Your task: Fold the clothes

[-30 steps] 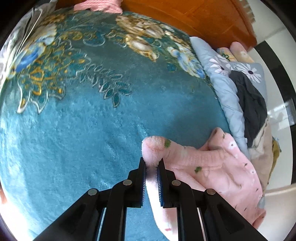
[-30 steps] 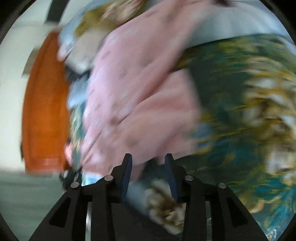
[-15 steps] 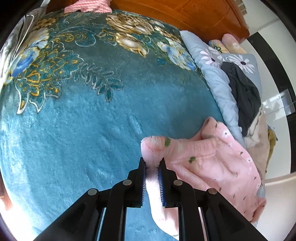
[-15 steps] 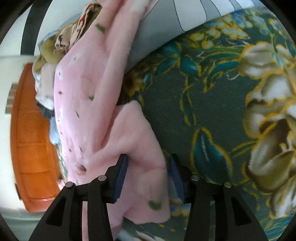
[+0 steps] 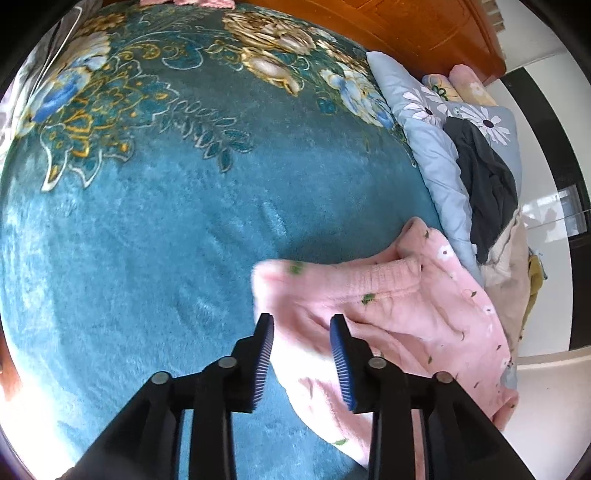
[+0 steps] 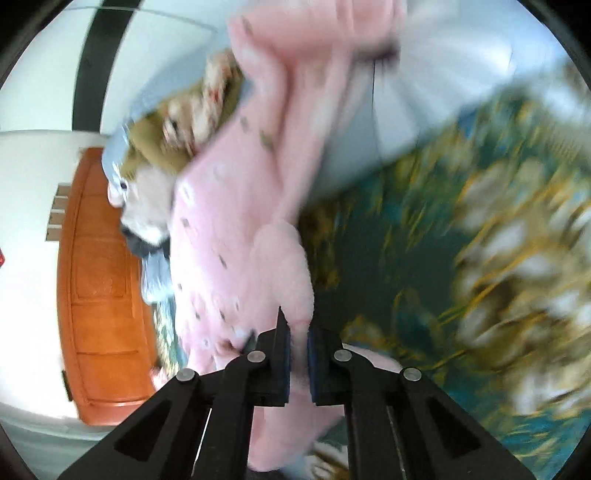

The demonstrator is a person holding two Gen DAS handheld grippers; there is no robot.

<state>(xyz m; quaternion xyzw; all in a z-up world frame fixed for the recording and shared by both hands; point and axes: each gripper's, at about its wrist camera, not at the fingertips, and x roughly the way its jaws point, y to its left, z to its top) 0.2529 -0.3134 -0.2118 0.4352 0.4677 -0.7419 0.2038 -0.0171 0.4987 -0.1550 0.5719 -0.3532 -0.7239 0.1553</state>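
Note:
A fluffy pink garment (image 5: 399,317) with small green and white flowers lies on the teal flowered blanket (image 5: 177,221). In the left wrist view my left gripper (image 5: 301,326) hangs over the garment's left corner, its jaws opening, the fabric below and between them but free of the pads. In the blurred right wrist view the same pink garment (image 6: 236,206) stretches up and away. My right gripper (image 6: 297,332) is shut on a thick fold of it.
A pale blue daisy-print quilt (image 5: 428,147) with a dark garment (image 5: 484,184) and more clothes on it lies along the bed's right side. An orange wooden headboard (image 5: 424,26) stands behind. An orange door (image 6: 99,280) shows at the left of the right wrist view.
My left gripper has let go of the pink corner, which has dropped onto the blanket. My right gripper has closed on a fold of the pink garment and swung with it.

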